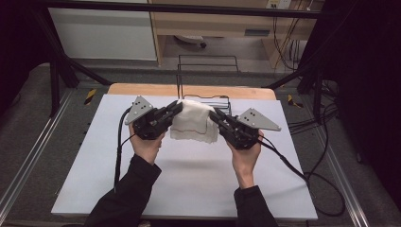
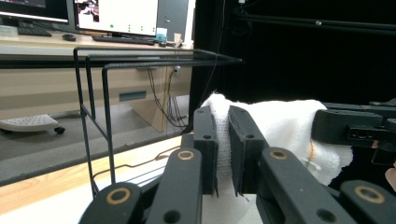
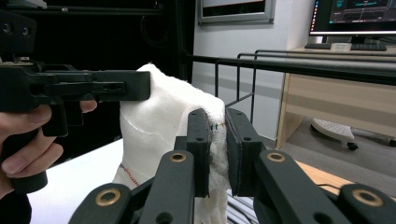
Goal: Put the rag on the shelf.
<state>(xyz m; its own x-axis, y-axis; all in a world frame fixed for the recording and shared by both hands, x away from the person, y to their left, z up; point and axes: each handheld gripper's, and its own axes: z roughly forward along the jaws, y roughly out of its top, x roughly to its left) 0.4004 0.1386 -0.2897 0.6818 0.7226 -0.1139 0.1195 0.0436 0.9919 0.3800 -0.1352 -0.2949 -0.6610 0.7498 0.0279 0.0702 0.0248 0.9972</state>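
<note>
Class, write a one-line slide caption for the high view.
Two tools lift a white woven cloth above the white table.

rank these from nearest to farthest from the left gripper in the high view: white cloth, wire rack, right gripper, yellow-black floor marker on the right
1. white cloth, pinched in the left gripper fingers.
2. right gripper, on the cloth's opposite corner.
3. wire rack, behind the cloth at the table's far edge.
4. yellow-black floor marker, on the floor at the far right.
</note>
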